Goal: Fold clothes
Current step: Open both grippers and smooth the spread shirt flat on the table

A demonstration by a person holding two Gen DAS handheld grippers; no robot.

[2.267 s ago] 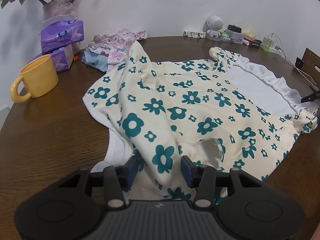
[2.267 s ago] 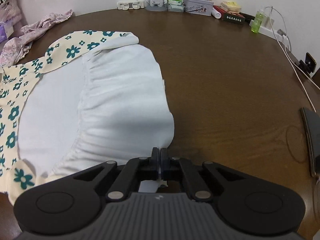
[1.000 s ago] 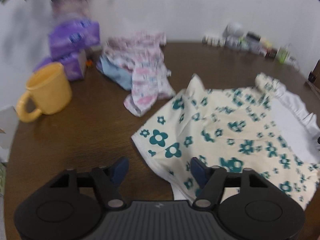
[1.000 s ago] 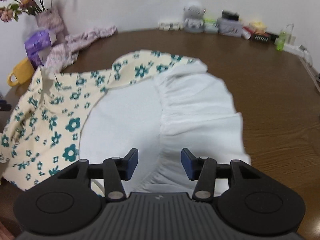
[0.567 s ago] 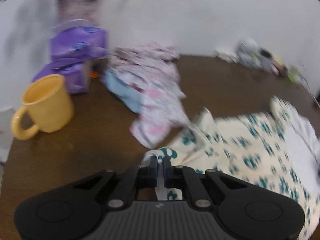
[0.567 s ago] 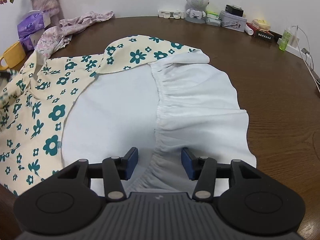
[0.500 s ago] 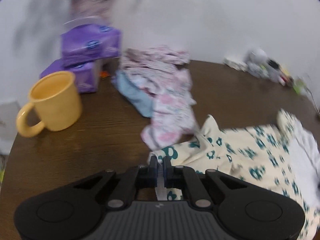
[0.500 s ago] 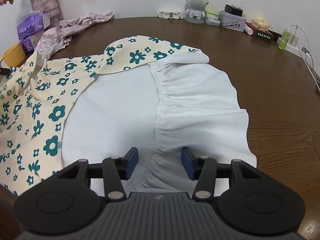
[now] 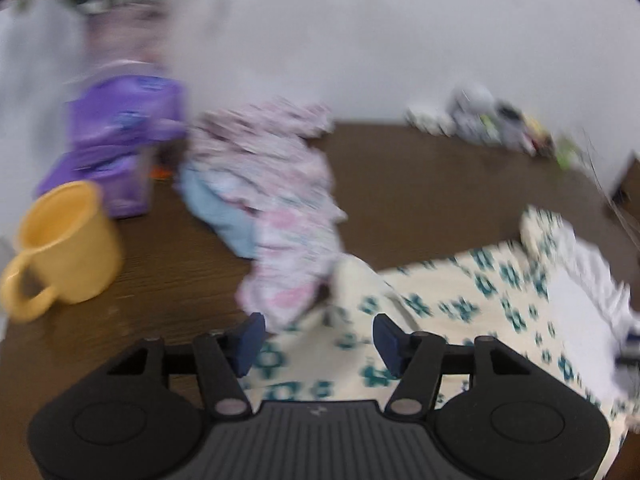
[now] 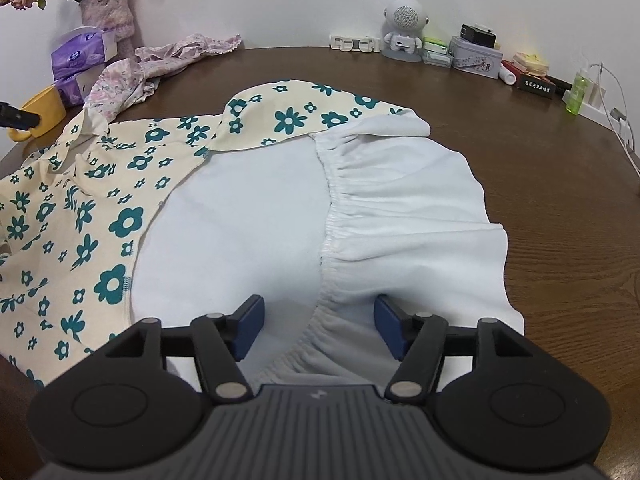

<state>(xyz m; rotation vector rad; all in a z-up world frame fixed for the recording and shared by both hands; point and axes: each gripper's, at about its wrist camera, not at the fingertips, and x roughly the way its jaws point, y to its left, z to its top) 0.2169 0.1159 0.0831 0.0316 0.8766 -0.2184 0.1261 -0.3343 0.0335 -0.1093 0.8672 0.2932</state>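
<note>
A cream dress with teal flowers and a white skirt (image 10: 248,216) lies spread on the brown table. My right gripper (image 10: 318,326) is open and empty, low over the gathered white waist seam (image 10: 332,200). In the blurred left wrist view, my left gripper (image 9: 318,338) is open and empty just above the flowered shoulder end of the dress (image 9: 460,300). A fold of that end stands up beside a pink patterned garment (image 9: 288,220).
A yellow mug (image 9: 66,248) and purple tissue packs (image 9: 120,136) stand at the table's left. A flower vase (image 10: 108,16) stands by the wall. A white speaker figure (image 10: 404,28), tins, a green bottle (image 10: 576,92) and cables line the far right edge.
My left gripper was shut on the flowered shoulder edge and has opened and let it go. The left view is swinging and blurred. My right gripper stays open over the waist seam.
</note>
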